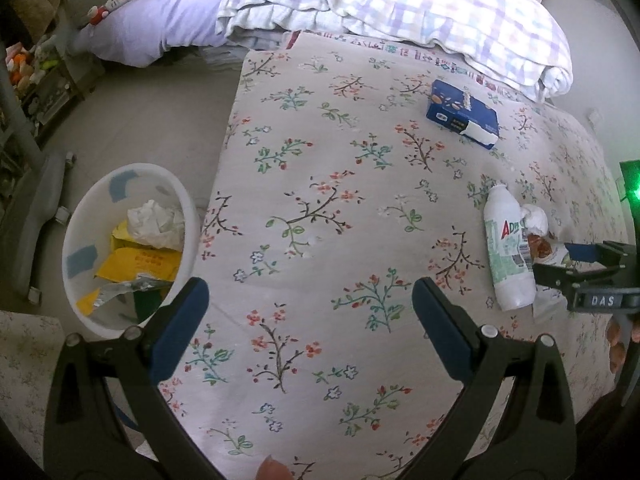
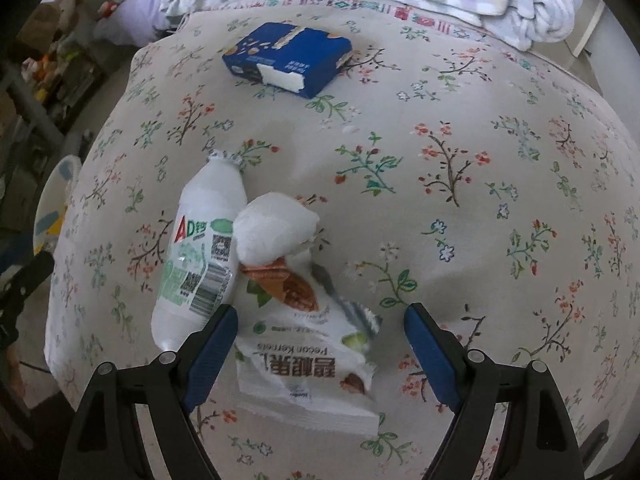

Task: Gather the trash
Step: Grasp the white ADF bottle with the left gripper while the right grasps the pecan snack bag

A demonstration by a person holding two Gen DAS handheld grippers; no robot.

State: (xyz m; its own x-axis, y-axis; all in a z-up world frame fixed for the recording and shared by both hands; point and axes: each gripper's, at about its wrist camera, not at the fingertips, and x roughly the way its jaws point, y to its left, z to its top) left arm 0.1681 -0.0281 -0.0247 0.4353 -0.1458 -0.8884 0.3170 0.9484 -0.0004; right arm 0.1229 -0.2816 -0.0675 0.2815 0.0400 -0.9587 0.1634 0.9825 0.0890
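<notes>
The left gripper (image 1: 310,312) points steeply down over the bed (image 1: 320,200), its blue-padded jaws spread wide with nothing between them. The right gripper (image 2: 320,328) also points steeply down at the bed, jaws wide apart and gripping nothing. A fingertip (image 1: 272,470) shows beneath the left gripper.

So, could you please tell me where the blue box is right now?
The blue box lies on the flowered bedspread, near the folded blanket, beyond the white bottle in the right wrist view.
</notes>
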